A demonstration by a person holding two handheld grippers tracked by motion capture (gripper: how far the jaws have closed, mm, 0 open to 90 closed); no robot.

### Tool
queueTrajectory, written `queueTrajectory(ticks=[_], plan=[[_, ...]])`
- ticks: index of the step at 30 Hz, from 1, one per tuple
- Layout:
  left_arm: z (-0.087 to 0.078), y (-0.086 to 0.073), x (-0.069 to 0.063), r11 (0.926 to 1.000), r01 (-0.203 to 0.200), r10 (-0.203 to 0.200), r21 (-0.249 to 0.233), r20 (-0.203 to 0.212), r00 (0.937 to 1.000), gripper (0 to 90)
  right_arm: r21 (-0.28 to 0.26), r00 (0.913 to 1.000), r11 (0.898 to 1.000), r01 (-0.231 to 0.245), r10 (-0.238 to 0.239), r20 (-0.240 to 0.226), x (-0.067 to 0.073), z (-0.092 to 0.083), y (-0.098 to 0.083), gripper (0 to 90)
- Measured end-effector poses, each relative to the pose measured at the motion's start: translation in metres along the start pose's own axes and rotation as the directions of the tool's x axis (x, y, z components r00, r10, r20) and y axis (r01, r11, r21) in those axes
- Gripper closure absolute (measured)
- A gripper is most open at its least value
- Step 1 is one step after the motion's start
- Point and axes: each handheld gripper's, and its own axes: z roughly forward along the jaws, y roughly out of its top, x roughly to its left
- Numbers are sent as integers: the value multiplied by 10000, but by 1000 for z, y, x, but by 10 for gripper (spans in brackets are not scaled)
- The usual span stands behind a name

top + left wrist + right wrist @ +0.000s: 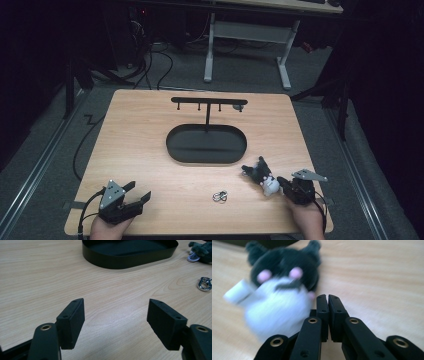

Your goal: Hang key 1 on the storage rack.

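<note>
We are working at a wooden worktop (150, 140) with a claw in each hand, and the thing in hand is the small plush toy (263, 177), dark on top and white below, lying at the right front of the worktop, just beside the right claw (286, 186). In the right gripper view that claw (327, 298) is standing fully closed, its two black jaws pressed flat together with nothing between them, and the plush toy (279, 295) is sitting just to their left, touching or nearly touching; we are judging it as nudging or lining up on the toy rather than gripping it. The left claw (136, 192) is resting at the left front, well apart from the toy, its jaws spread wide and empty, which we are reading as keeping it ready while staying out of the way. Its own view is showing the open left claw (116, 315) above bare wood, with a metal clasp (205, 284) off to the right. That clasp (220, 196) is lying loose between the two hands. Behind it the black oval tray (206, 159) is carrying an upright hanger stand (207, 102), probably where the toy is meant to hang.
</note>
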Motion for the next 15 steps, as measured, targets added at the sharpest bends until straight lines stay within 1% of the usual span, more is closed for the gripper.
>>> queueTrajectory(ticks=[2,3,5,8,11,12,15], plan=[[2,1,-1,10000,-27,27,18,40,10000,308,119,9998,9999,60,-58,-188,5,0,-3,880],[2,1,-1,10000,-44,43,35,58,10000,307,123,9995,9998,185,-181,-274,8,0,-3,878],[3,1,-2,10000,-46,45,54,106,9999,306,149,9989,9992,363,-358,-302,14,1,-2,867],[3,0,-2,9998,-66,63,164,224,9997,303,221,9982,9981,579,-576,-165,16,3,0,848],[3,2,-2,9999,-85,83,87,317,9995,294,88,9988,9988,487,-488,10,13,1,1,815],[2,4,-3,9998,-190,189,27,474,9987,295,80,9990,9990,446,-447,72,12,0,0,803],[2,10,-9,9977,-681,681,-13,549,9962,293,31,9995,9997,262,-262,154,9,-4,-2,767]])
